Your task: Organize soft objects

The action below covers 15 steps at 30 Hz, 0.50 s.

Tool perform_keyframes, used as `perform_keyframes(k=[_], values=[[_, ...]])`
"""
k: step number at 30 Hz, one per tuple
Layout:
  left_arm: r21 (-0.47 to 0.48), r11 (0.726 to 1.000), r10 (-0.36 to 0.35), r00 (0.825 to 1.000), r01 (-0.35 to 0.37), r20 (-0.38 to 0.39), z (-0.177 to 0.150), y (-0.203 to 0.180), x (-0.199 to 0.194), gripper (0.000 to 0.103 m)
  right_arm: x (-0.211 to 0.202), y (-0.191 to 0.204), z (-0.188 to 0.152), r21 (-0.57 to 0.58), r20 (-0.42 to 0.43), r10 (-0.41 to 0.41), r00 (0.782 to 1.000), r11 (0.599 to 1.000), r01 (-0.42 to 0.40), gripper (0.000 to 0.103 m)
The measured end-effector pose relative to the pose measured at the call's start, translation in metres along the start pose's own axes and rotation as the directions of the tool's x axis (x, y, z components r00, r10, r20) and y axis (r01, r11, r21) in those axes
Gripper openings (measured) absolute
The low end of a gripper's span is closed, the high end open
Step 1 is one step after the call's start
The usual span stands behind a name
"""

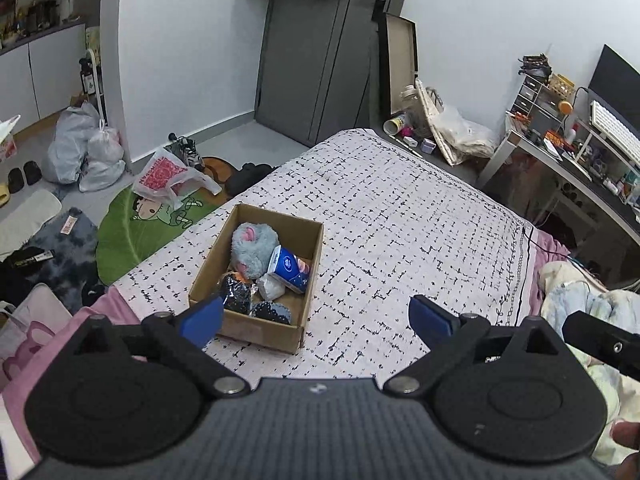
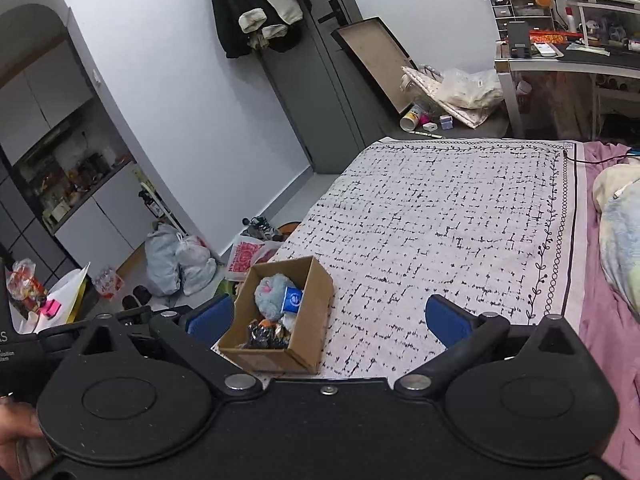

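Note:
A cardboard box (image 1: 310, 268) sits on the patterned bed cover near the bed's left edge. It holds a grey-blue plush toy (image 1: 252, 246), a blue tissue pack (image 1: 290, 269), a white soft item (image 1: 270, 286) and dark speckled soft items (image 1: 238, 298). The box also shows in the right wrist view (image 2: 312, 320), with the plush (image 2: 270, 294) inside. My left gripper (image 1: 316, 322) is open and empty, raised above the bed just in front of the box. My right gripper (image 2: 328, 318) is open and empty, raised to the right of the box.
The white black-patterned cover (image 1: 400, 216) spreads over the bed. A crumpled quilt (image 1: 592, 308) lies at the right. The floor at the left holds plastic bags (image 1: 86, 148), a green rug (image 1: 132, 228) and shoes. A cluttered desk (image 1: 568, 152) stands at the far right, beyond the bed.

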<state>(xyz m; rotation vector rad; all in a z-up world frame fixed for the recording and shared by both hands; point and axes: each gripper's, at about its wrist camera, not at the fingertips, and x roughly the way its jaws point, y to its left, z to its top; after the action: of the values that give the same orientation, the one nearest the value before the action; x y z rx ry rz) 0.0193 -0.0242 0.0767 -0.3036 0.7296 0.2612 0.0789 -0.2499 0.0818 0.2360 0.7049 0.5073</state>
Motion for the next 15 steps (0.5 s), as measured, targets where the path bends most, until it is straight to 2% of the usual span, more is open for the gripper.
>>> perform_keyframes(k=[15], values=[[0.012, 1.000, -0.004, 1.000, 0.004, 0.031, -0.019, 0.013, -0.041, 0.098, -0.028, 0.021, -0.024, 0.026, 0.002, -0.066, 0.998, 0.997, 0.066, 0.103]])
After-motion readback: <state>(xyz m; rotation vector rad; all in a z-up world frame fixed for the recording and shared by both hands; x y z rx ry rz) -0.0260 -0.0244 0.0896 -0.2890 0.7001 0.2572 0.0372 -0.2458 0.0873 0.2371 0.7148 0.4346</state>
